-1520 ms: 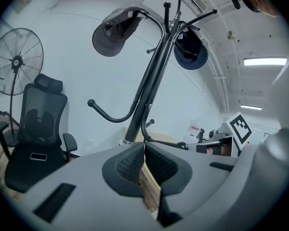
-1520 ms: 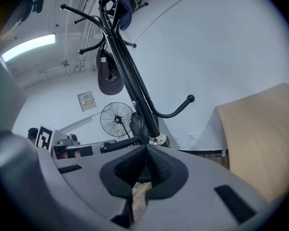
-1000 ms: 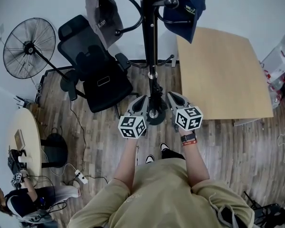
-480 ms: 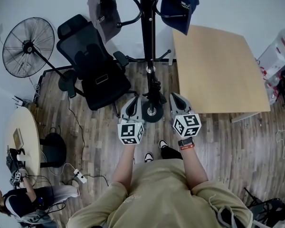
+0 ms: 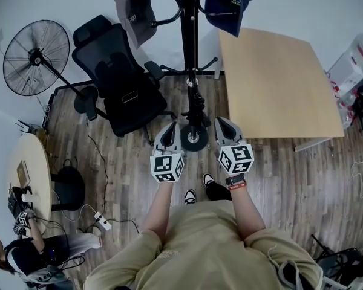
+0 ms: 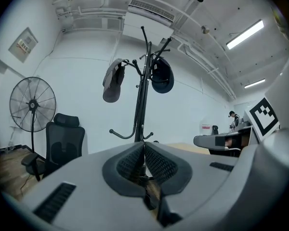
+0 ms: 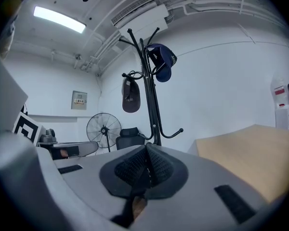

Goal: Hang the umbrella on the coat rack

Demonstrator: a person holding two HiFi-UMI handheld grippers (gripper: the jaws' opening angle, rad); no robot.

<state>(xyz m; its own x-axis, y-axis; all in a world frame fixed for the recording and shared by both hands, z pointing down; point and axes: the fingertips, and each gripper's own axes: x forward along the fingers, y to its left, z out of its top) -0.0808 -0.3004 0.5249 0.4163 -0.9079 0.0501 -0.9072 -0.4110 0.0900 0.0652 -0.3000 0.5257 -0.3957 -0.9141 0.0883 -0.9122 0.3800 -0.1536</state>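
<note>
The left gripper [image 5: 170, 127] and right gripper [image 5: 222, 123] both have their jaws pressed together on nothing, just short of the coat rack [image 5: 190, 53] at 12 o'clock. No umbrella shows in any view. It would likely be light, stiff along the shaft and slick in the cloth, so best taken by the handle. A grey cap [image 5: 133, 14] and a navy cap [image 5: 227, 5] fill upper hooks. An office chair [image 5: 124, 83] at 10 o'clock and a wooden table [image 5: 278, 83] at 2 o'clock crowd the rack.

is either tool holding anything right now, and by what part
Nothing is held. The left tool and the right tool both have their jaws shut together with nothing between them, facing the coat rack.
</note>
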